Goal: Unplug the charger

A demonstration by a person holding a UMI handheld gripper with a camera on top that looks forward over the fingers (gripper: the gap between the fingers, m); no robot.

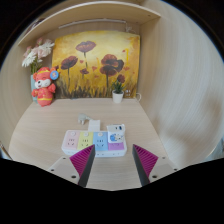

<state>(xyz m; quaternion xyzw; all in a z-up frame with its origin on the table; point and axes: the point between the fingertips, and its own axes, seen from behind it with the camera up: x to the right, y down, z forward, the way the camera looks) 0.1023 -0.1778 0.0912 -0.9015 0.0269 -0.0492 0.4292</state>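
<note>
A power strip [95,143] lies on the table [40,135] just ahead of the claw [113,163], a toy figure [43,87] behind it to the left.

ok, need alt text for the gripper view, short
A power strip with a white charger plugged in lies on a round wooden table, just ahead of the gripper, whose open fingers hold nothing. Beyond stand a red toy figure, a small potted plant and a flower painting.
</note>
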